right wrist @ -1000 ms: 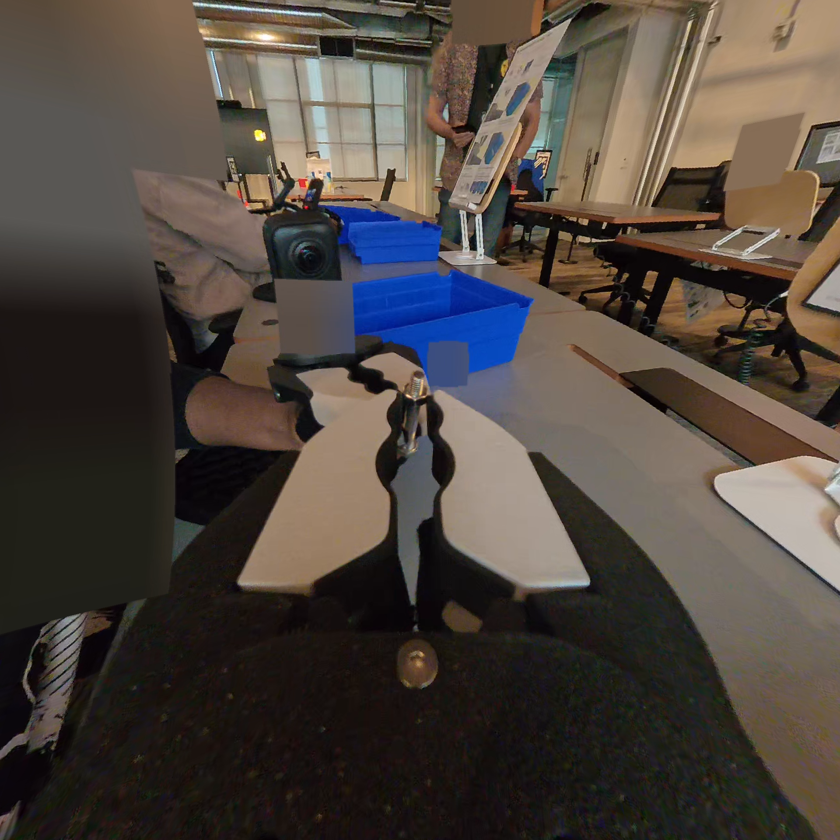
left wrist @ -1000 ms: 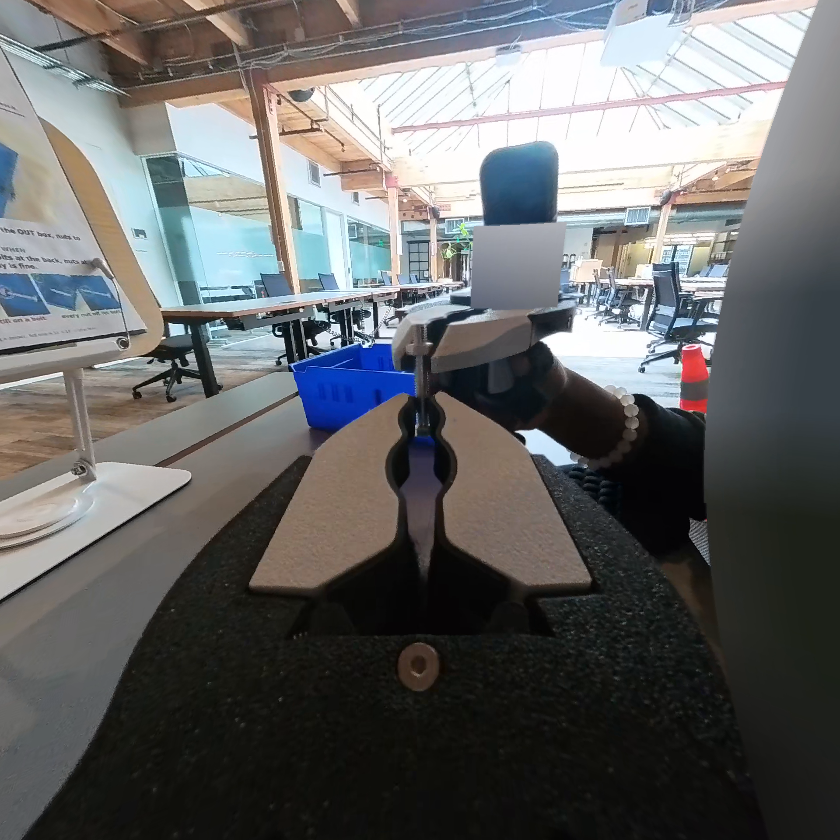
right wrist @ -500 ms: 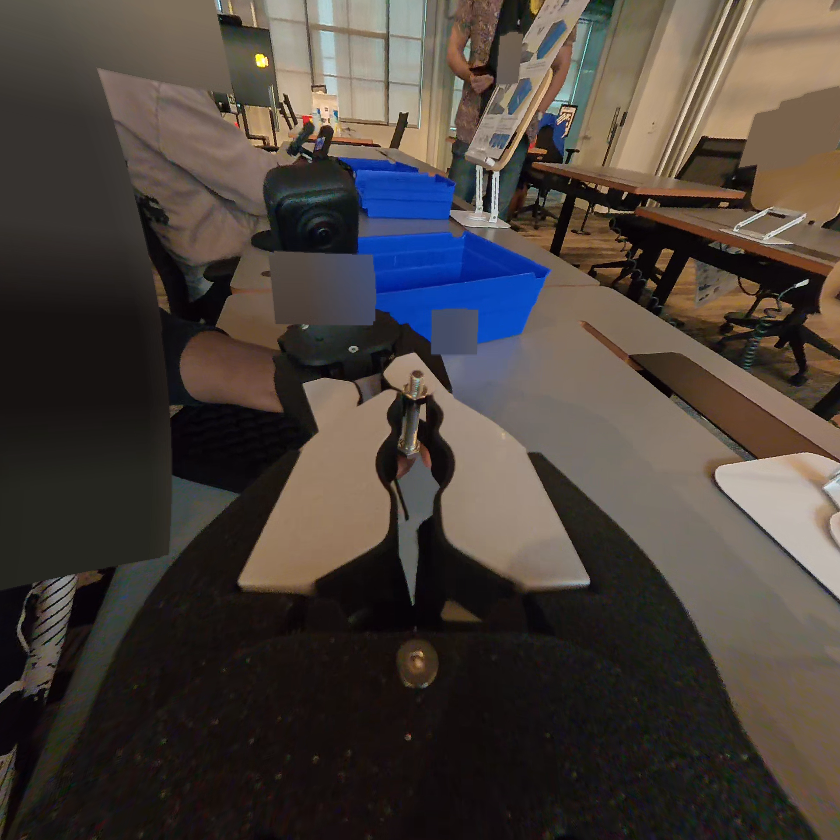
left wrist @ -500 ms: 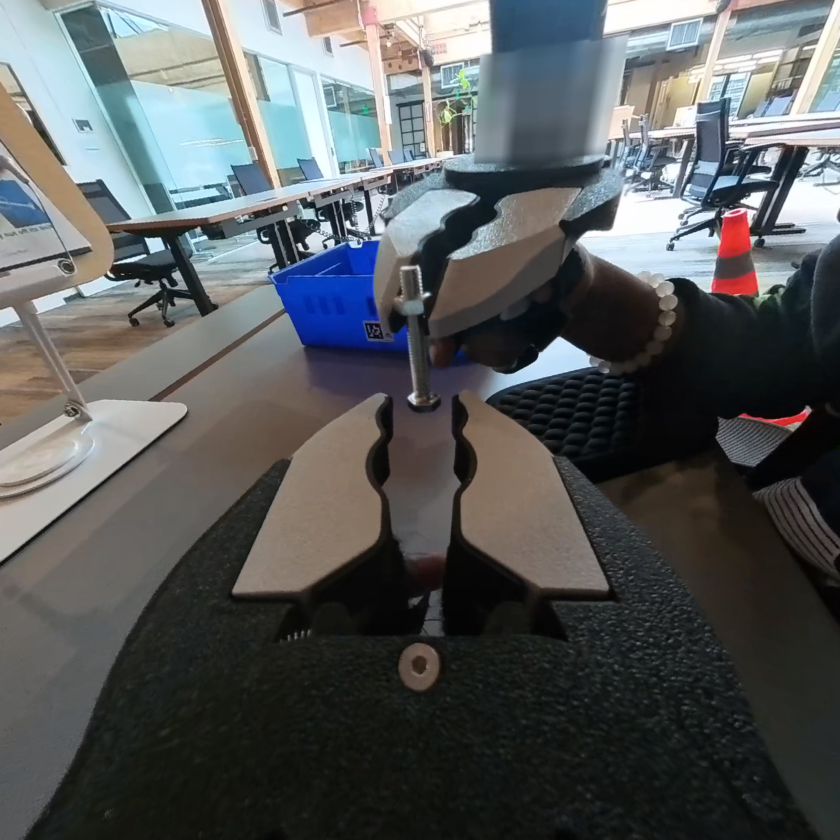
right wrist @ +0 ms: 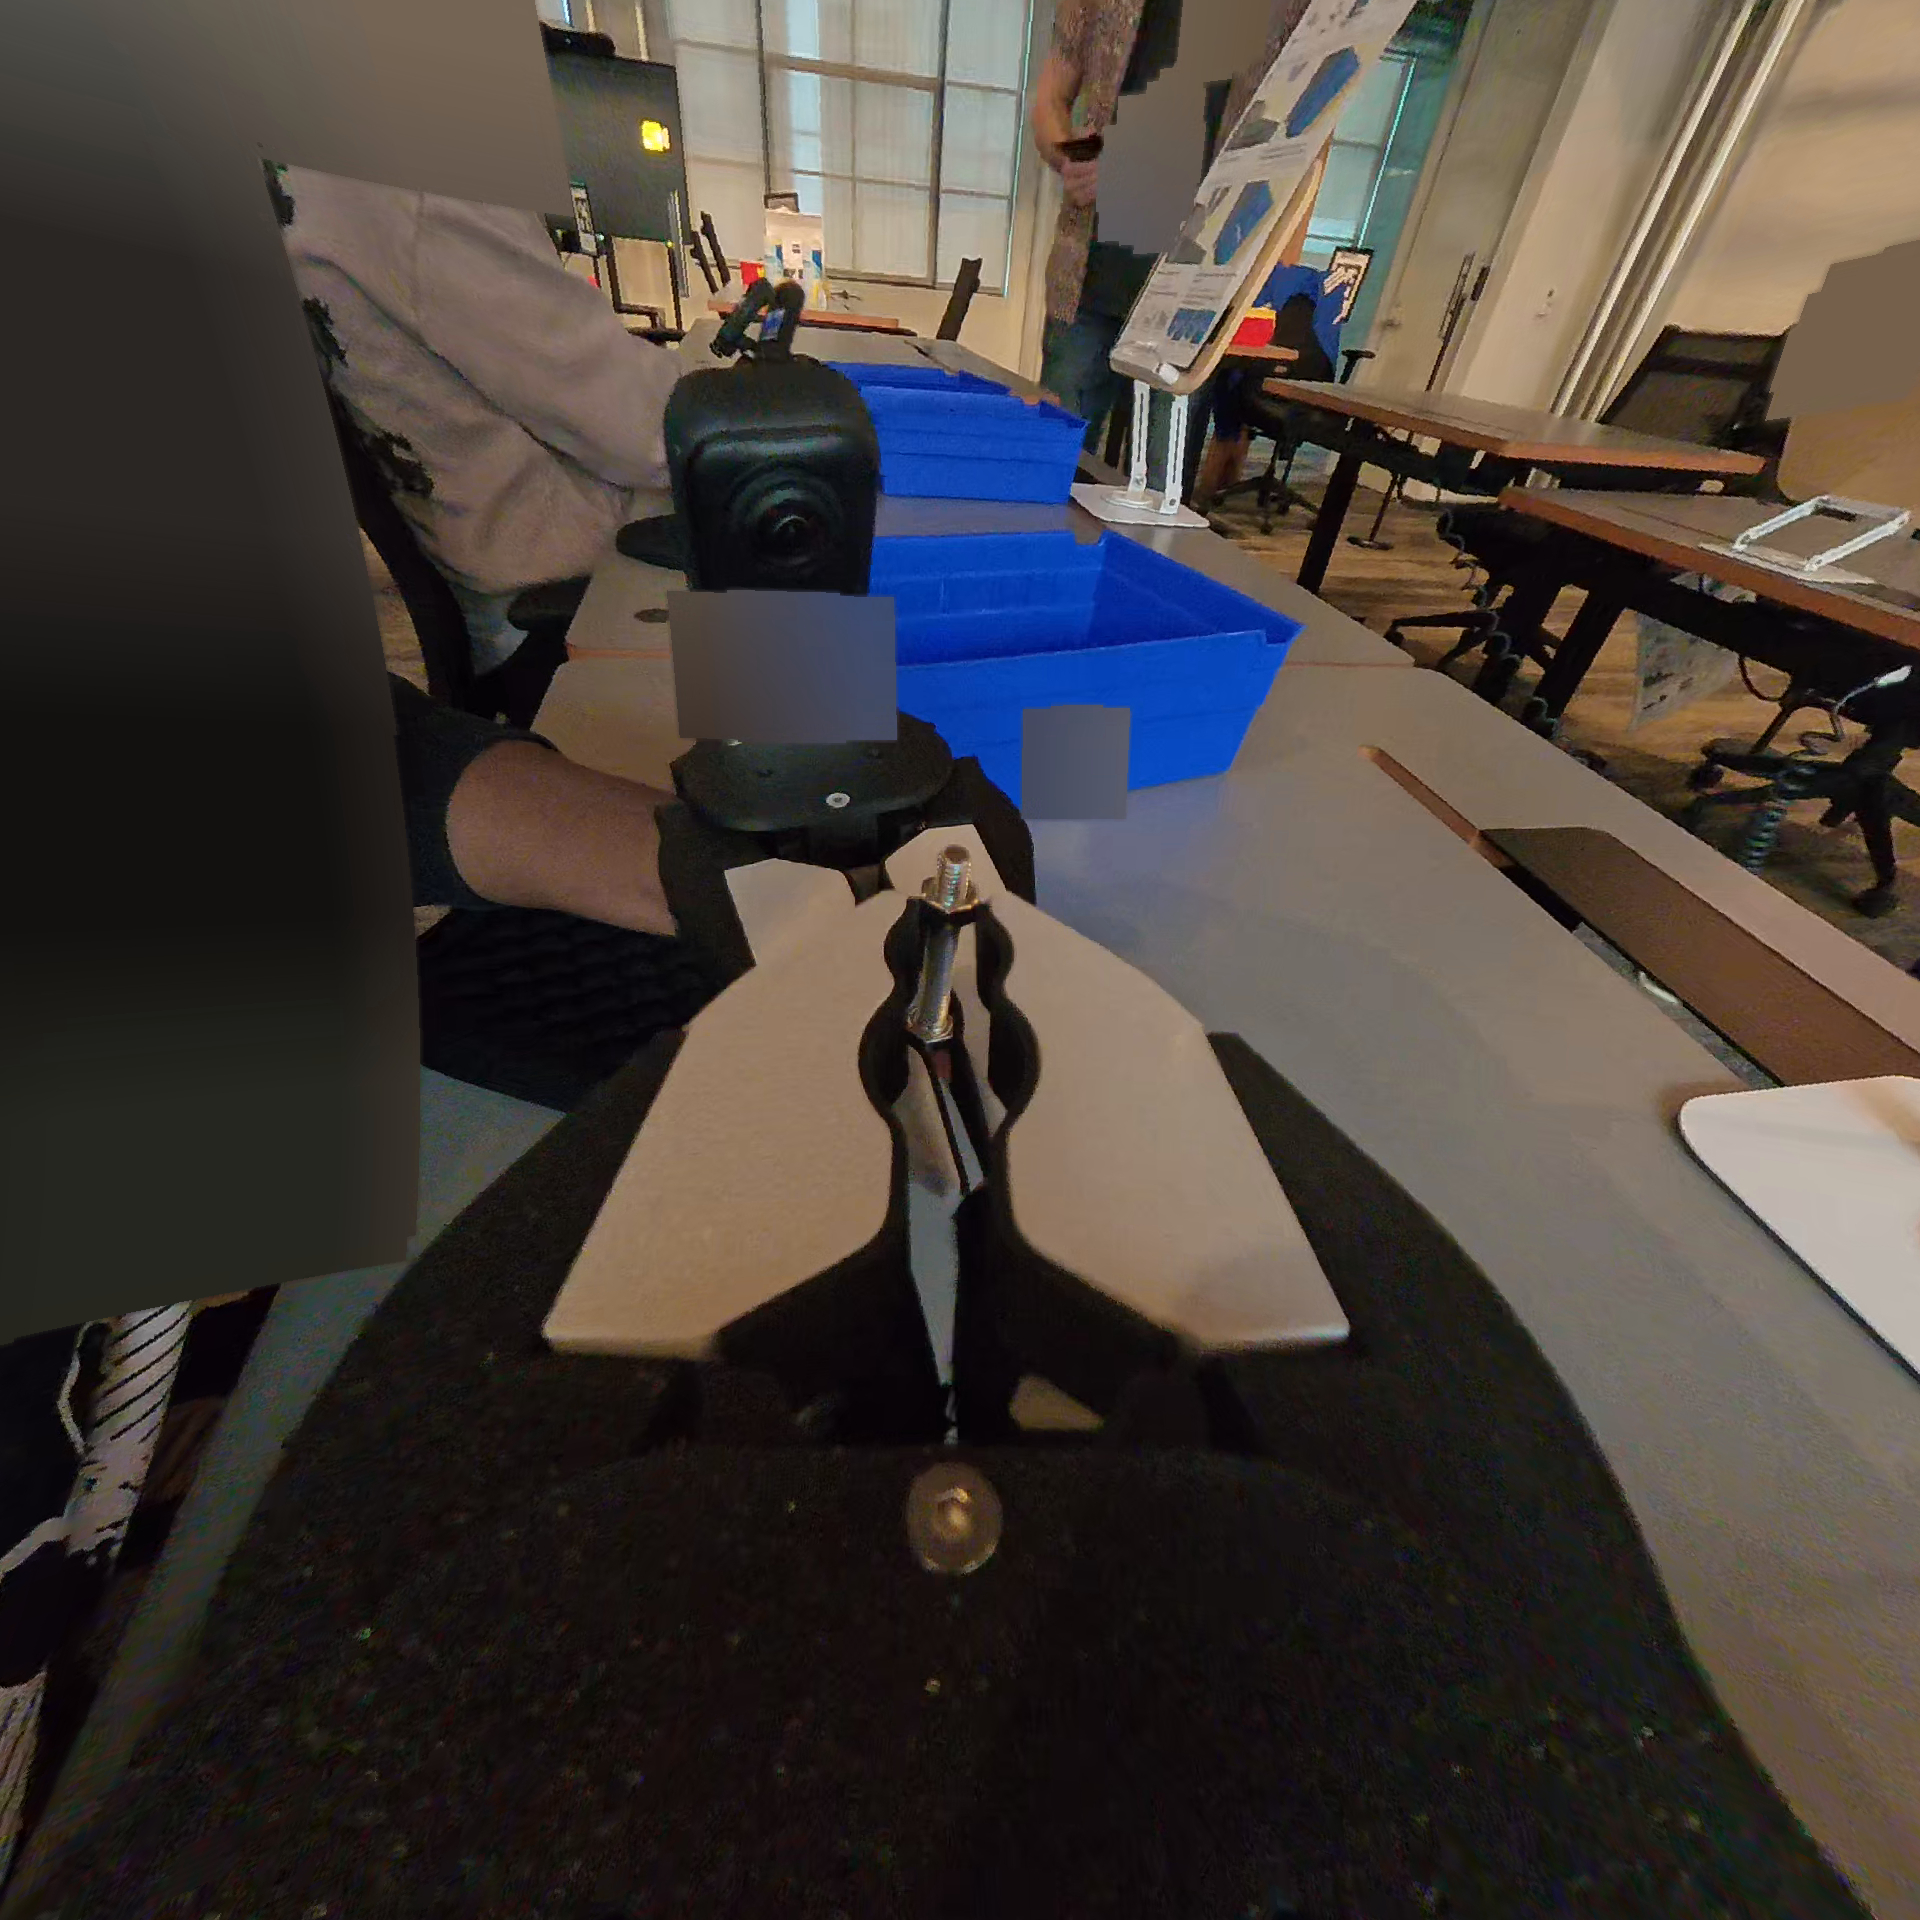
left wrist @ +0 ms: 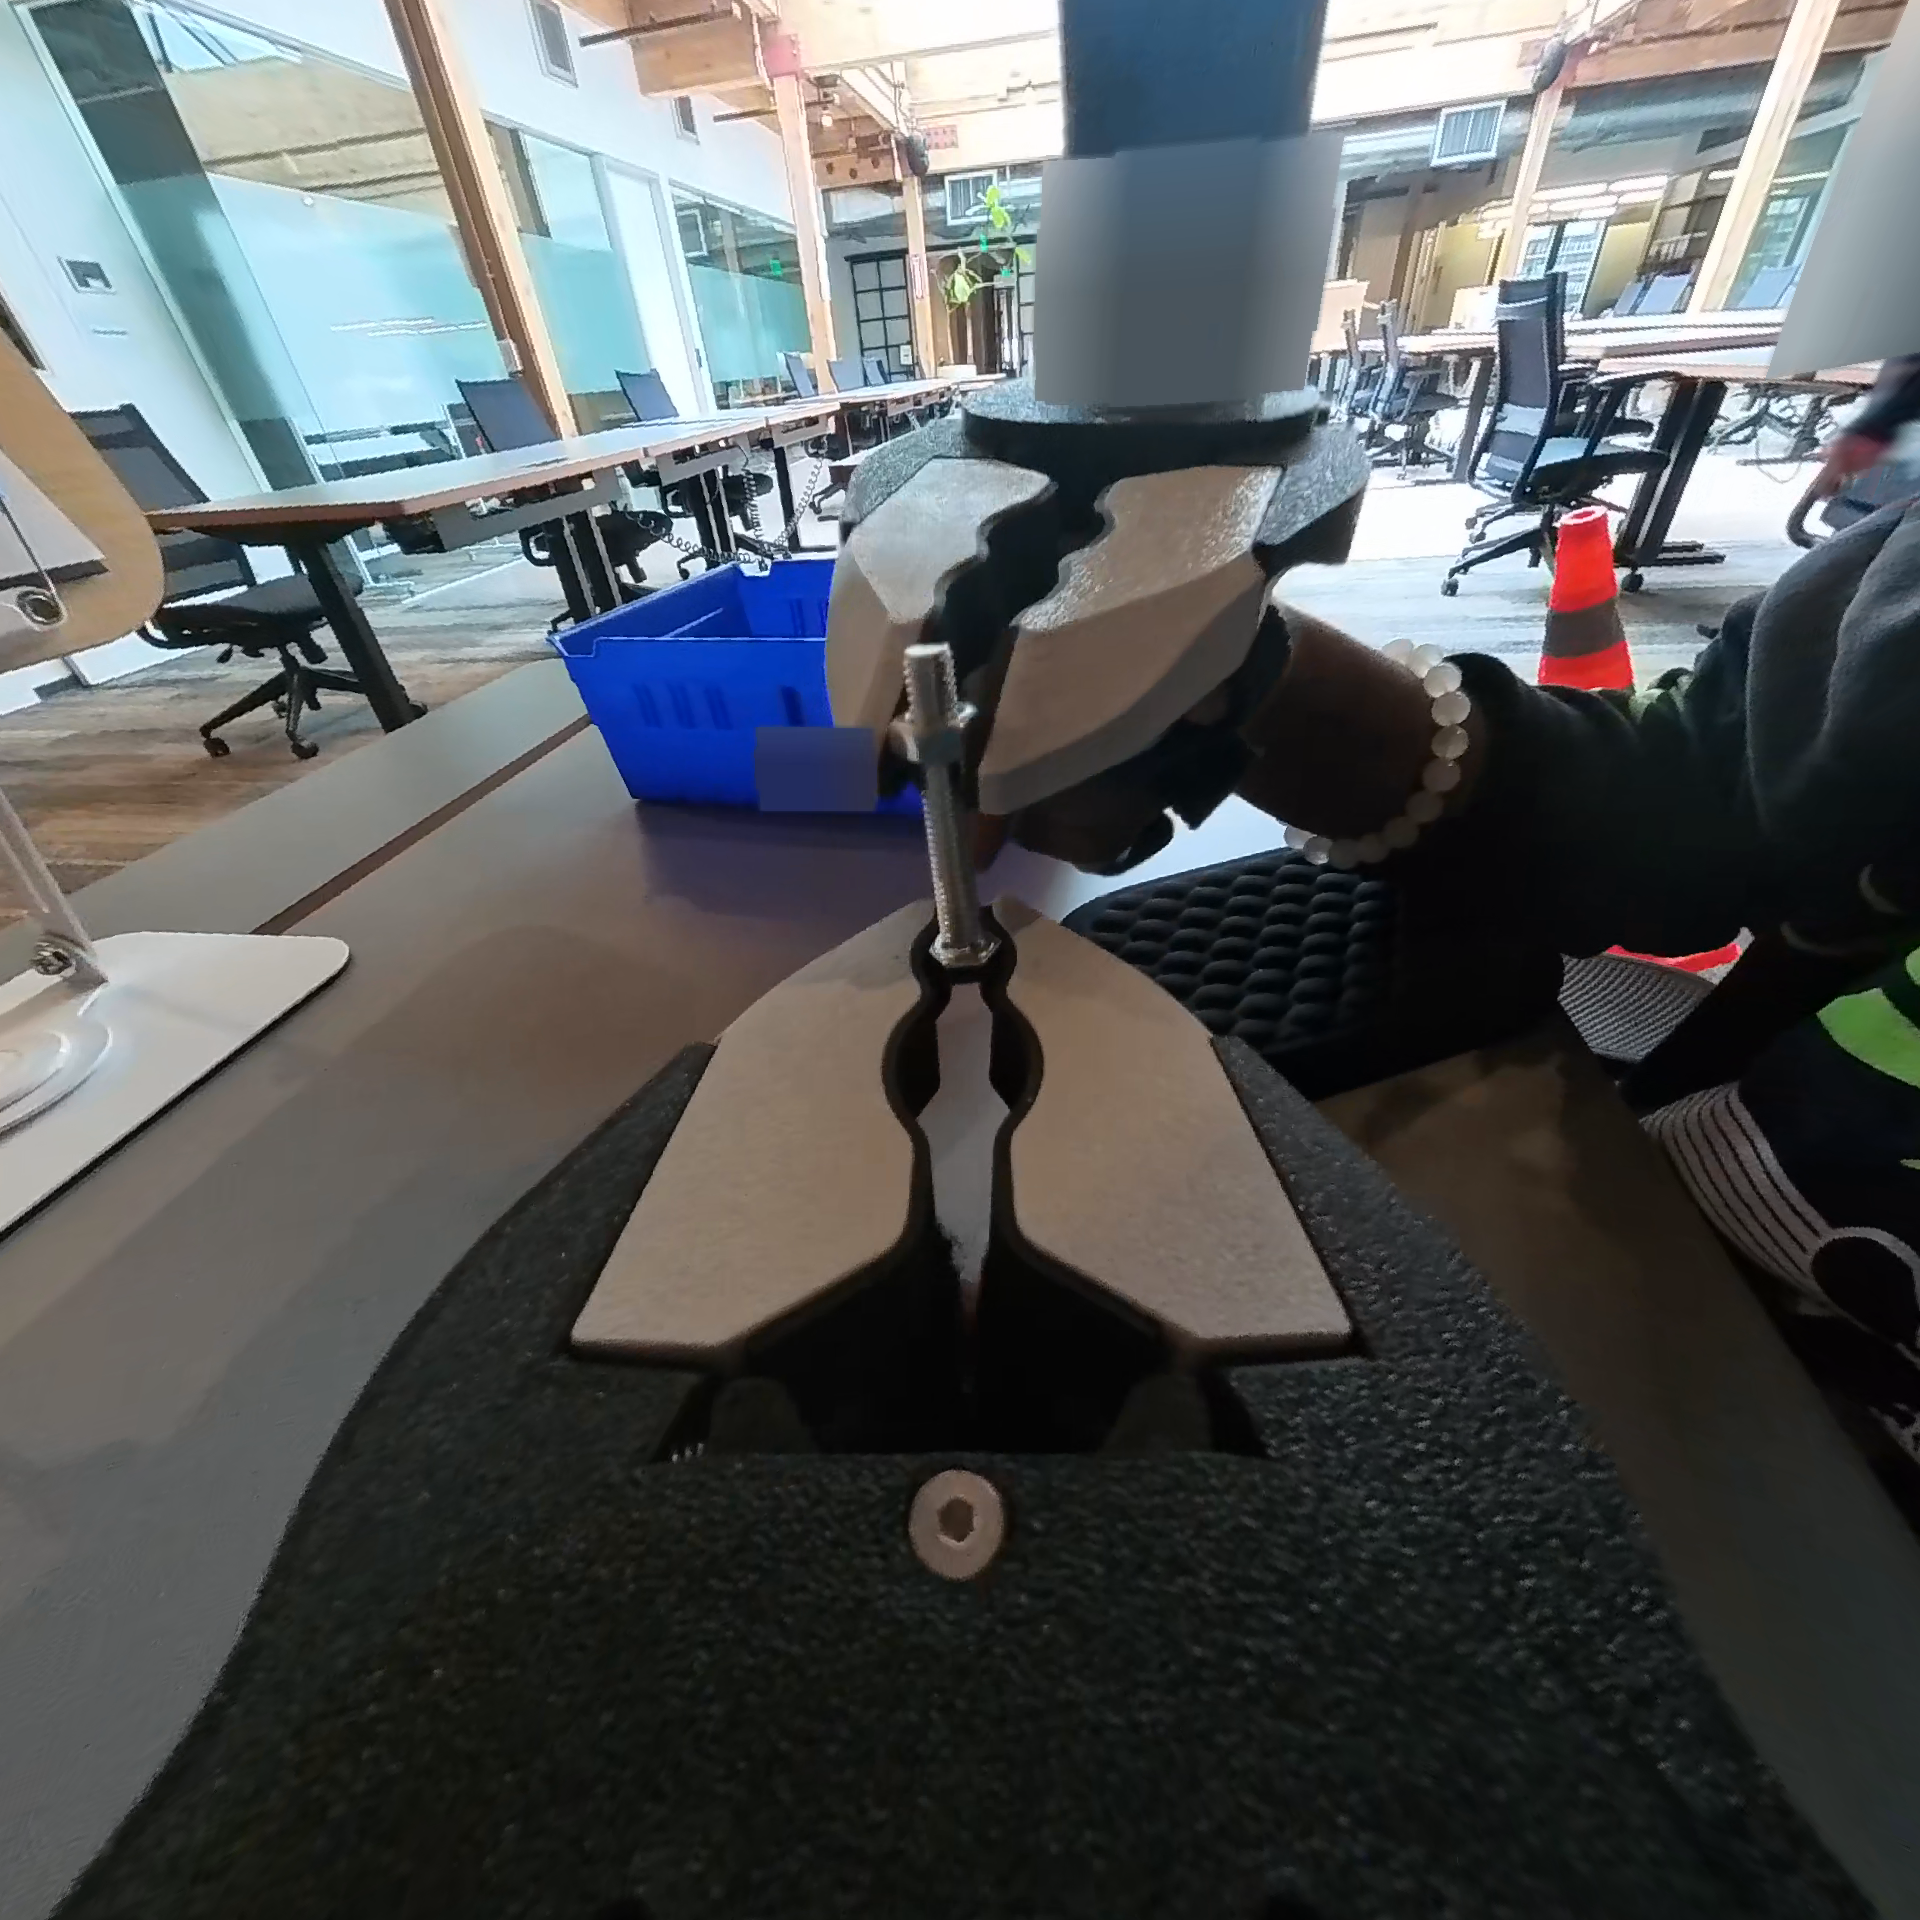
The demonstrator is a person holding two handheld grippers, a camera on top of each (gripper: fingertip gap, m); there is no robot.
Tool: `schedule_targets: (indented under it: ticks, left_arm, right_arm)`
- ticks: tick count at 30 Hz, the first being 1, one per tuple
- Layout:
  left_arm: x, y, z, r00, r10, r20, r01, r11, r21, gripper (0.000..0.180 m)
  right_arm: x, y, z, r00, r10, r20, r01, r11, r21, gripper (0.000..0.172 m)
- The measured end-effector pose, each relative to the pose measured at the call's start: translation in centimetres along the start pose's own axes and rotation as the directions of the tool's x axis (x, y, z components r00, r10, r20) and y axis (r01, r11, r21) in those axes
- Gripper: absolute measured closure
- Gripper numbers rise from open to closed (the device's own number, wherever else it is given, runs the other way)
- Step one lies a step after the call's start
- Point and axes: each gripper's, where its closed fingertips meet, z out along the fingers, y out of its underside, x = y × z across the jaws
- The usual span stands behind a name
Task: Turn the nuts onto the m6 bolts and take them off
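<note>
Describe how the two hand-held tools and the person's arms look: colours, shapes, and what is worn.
Each tool, left and right, has a black rough-textured body, two pale grey flat fingers with wavy black inner edges, and one silver screw. A boxy black camera stands on the left one. The right arm wears a dark sleeve and a white bead bracelet.

Blue bin (left wrist: 707, 707) partly hidden behind the right claw (left wrist: 940, 727); white stand (left wrist: 156, 997) cut off at nine o'clock; orange cone (left wrist: 1579, 613) base hidden by a sleeve.
</note>
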Motion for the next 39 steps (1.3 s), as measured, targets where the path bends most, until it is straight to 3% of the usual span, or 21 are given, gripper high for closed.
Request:
schedule_targets:
  ticks: [1,5,8,13,20,27,32,36,39]
  left_arm:
    - [0.0,-0.1,0.0,1.0,-0.004,-0.001,0.004,1.0,0.005,0.176]
    - [-0.1,0.1,-0.1,1.0,-0.002,0.004,0.002,1.0,0.017,0.176]
    - [-0.3,0.0,-0.2,1.0,-0.019,0.004,0.019,0.999,0.042,0.176]
    - [-0.1,0.2,-0.1,1.0,-0.013,-0.002,0.014,0.999,0.041,0.176]
    - [-0.3,-0.2,-0.4,1.0,-0.028,-0.006,0.028,0.997,0.07,0.177]
    - [-0.1,-0.3,-0.3,0.999,-0.03,-0.012,0.031,0.997,0.077,0.177]
    - [-0.3,-0.6,-0.6,0.999,-0.034,-0.006,0.035,0.995,0.095,0.177]
    - [-0.3,-0.5,-0.5,0.999,-0.033,-0.004,0.033,0.996,0.088,0.177]
    - [-0.1,-0.5,-0.4,1.0,-0.025,-0.009,0.026,0.996,0.089,0.177]
  right_arm:
    - [0.0,-0.1,0.0,1.0,-0.006,-0.005,0.006,1.0,0.013,0.162]
    - [0.3,-0.4,-0.3,1.0,0.01,-0.008,-0.009,0.998,0.06,0.129]
    - [0.6,-0.2,-0.2,0.999,0.03,-0.011,-0.029,0.997,0.073,0.122]
    - [1.0,-0.2,0.1,0.999,0.032,-0.042,-0.028,0.997,0.076,0.124]
    - [2.0,-0.6,-1.2,0.996,0.02,-0.084,-0.012,0.995,0.103,0.153]
    - [1.1,-0.8,-0.4,0.998,0.002,-0.058,0.004,0.995,0.101,0.138]
    - [1.9,-1.2,-1.3,0.995,0.018,-0.094,-0.006,0.991,0.133,0.155]
    - [1.1,-1.1,-0.6,0.997,-0.006,-0.075,0.015,0.993,0.115,0.135]
    - [1.3,-0.8,-0.4,0.995,-0.015,-0.097,0.024,0.995,0.093,0.139]
